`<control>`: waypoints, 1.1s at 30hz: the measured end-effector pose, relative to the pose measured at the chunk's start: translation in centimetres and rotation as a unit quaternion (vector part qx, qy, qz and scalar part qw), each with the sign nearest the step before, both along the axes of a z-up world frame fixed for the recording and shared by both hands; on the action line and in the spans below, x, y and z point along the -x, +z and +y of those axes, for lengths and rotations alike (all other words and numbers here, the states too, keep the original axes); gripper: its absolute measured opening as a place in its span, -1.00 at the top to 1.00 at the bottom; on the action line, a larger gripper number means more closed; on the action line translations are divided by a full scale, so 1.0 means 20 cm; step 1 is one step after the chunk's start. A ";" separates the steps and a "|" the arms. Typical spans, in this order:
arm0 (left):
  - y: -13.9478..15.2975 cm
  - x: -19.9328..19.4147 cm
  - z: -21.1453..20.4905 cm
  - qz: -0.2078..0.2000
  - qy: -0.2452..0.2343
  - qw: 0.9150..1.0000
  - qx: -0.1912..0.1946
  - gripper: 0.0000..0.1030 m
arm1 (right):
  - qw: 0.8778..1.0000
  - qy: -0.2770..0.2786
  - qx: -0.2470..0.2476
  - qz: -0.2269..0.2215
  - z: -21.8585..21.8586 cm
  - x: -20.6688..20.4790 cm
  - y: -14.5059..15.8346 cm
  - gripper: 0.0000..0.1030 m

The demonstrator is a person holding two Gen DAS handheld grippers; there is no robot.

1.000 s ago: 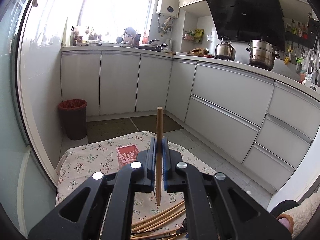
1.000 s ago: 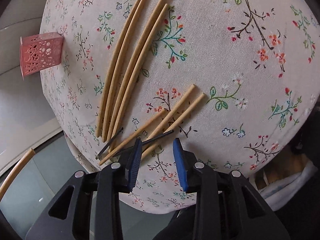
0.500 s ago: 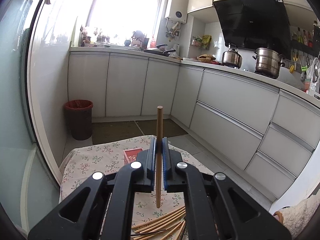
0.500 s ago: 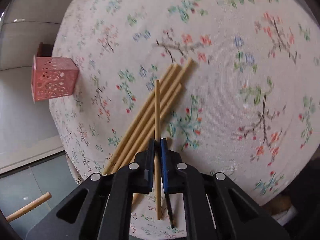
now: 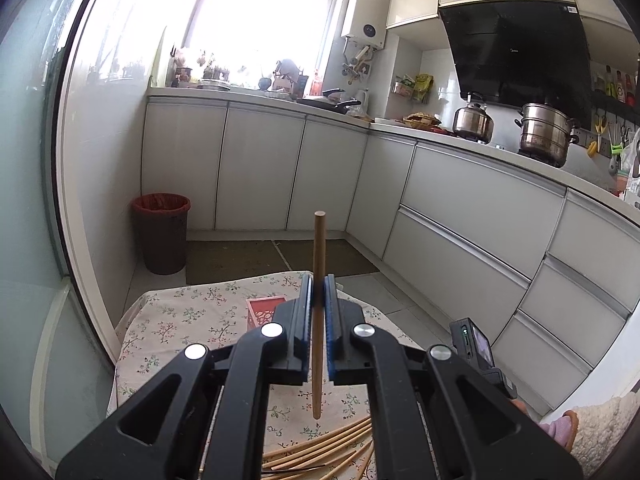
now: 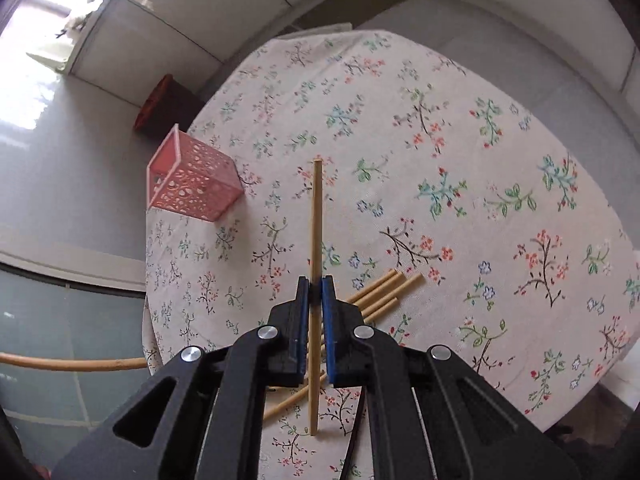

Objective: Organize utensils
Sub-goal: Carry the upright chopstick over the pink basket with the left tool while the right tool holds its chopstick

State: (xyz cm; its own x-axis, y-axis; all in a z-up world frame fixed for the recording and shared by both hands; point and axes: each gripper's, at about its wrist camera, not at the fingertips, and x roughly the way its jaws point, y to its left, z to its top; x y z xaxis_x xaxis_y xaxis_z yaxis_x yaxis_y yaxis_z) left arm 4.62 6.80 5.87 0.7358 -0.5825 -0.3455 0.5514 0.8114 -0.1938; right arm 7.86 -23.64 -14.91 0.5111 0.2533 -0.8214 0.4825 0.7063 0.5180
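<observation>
My left gripper (image 5: 319, 292) is shut on a wooden chopstick (image 5: 319, 248) that stands upright between the pads, high above the table. My right gripper (image 6: 315, 290) is shut on another wooden chopstick (image 6: 316, 220) that points forward over the floral tablecloth (image 6: 440, 168). A pink perforated holder (image 6: 192, 184) sits at the table's left edge, ahead and left of the right gripper; it also shows in the left wrist view (image 5: 264, 310), partly hidden by the fingers. Several chopsticks (image 6: 380, 292) lie on the cloth under the right gripper, also in the left wrist view (image 5: 320, 444).
A red-brown bin (image 5: 161, 232) stands on the floor by the white cabinets (image 5: 256, 168). Pots (image 5: 544, 132) sit on the counter at right. A glass door (image 5: 28, 200) runs along the left. The left gripper's chopstick (image 6: 72, 362) crosses the lower left of the right wrist view.
My right gripper closed on a chopstick from the pile and lifted it, tilting up toward the pink holder. My left gripper rose a little, still holding its chopstick.
</observation>
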 end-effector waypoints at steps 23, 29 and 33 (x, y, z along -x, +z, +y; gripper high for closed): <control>0.07 -0.12 -0.07 0.001 0.055 0.998 0.001 0.91 | 0.965 0.049 0.153 -0.208 0.02 0.12 0.83 0.87; 0.17 -0.34 -0.17 -0.017 0.070 0.997 0.010 0.91 | 0.951 0.041 0.165 -0.260 -0.06 -0.02 1.04 0.87; 0.22 -0.51 -0.26 -0.036 0.073 0.997 0.010 0.91 | 0.941 0.045 0.171 -0.288 -0.07 -0.17 1.12 0.87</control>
State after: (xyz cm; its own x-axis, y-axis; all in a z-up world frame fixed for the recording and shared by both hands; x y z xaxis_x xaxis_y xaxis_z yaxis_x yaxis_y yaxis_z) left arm 14.84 1.61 10.24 0.8358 -0.4731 -0.2785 0.4405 0.8807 -0.1741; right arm 11.28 -25.08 7.41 0.8856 0.0880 -0.4560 0.1216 0.9037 0.4106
